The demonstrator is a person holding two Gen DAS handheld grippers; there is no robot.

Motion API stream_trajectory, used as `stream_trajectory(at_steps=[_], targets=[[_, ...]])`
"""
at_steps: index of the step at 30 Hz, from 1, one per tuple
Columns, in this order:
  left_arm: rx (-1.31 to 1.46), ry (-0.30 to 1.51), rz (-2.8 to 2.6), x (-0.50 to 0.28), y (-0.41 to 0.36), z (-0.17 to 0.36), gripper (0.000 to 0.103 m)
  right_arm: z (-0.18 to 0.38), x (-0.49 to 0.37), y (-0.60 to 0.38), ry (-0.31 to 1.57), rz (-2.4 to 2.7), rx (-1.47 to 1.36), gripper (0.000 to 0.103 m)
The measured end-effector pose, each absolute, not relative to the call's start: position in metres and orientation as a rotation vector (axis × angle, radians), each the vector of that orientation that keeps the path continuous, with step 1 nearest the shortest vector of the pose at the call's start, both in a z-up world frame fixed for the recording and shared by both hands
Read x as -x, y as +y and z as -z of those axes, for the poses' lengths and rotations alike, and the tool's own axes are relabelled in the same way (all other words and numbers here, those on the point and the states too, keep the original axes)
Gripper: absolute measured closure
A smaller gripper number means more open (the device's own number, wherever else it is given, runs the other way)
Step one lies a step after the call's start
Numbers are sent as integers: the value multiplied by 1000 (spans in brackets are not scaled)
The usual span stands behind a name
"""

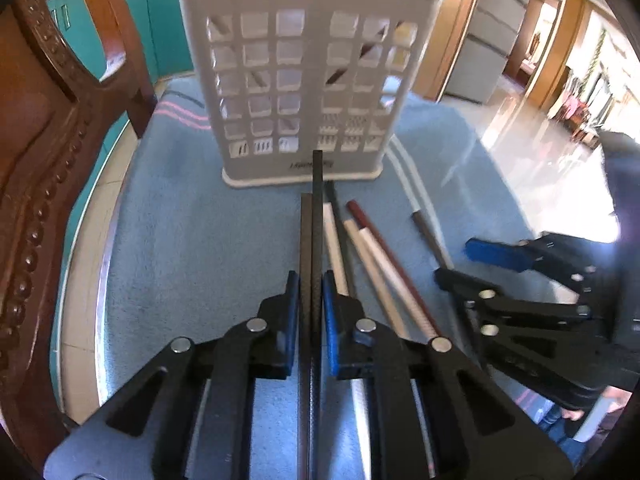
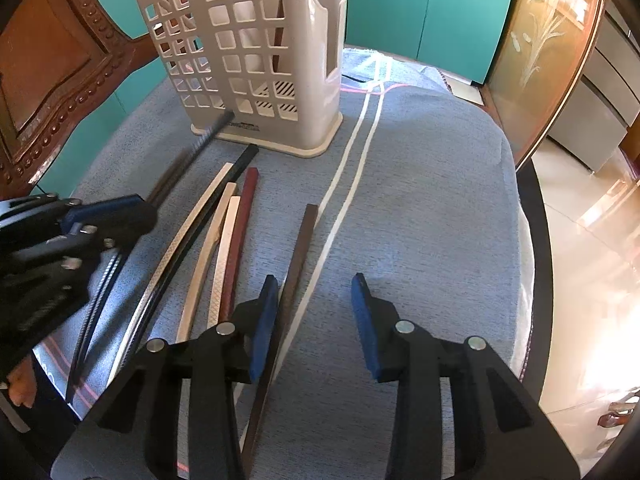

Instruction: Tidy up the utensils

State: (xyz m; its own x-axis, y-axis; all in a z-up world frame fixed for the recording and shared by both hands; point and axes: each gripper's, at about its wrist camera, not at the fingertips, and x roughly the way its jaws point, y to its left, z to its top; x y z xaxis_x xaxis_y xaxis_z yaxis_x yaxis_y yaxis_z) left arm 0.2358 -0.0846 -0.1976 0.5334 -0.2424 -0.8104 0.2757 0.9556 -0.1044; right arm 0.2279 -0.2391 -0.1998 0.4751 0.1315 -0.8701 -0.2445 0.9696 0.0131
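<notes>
A white lattice utensil holder (image 1: 304, 80) stands on a blue cloth and shows in the right wrist view too (image 2: 256, 56); a few sticks lean inside it. My left gripper (image 1: 311, 292) is shut on a pair of black chopsticks (image 1: 316, 208), held above the cloth and pointing at the holder's base. Loose cream, dark red and black chopsticks (image 2: 224, 240) lie on the cloth in front of the holder. My right gripper (image 2: 314, 320) is open and empty, low over the cloth, with a brown chopstick (image 2: 296, 256) beside its left finger.
A carved wooden chair (image 1: 48, 140) stands at the left of the round table. The cloth (image 2: 420, 200) has white stripes running away from me. Teal cabinets (image 2: 420, 12) are behind; the table edge and shiny floor (image 2: 580, 240) lie to the right.
</notes>
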Motion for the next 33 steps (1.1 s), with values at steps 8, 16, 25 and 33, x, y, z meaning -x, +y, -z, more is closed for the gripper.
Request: stream_trajectory(at_steps=[8,16,25,33], targets=[[-7,949,301,-235,-78,194,89,200,-232,-242,1052,-224,111,61],[-32,1020,215,-254,-65,219,82,201,-239,-240,1051,-213,113,61],[-75,1025,178,-265,-67,225,79,203,-240,-238,1048,-211,118,61],[-101,1017,120,-269,-76,224,57,205,-236,-233,1037,-207,137,61]])
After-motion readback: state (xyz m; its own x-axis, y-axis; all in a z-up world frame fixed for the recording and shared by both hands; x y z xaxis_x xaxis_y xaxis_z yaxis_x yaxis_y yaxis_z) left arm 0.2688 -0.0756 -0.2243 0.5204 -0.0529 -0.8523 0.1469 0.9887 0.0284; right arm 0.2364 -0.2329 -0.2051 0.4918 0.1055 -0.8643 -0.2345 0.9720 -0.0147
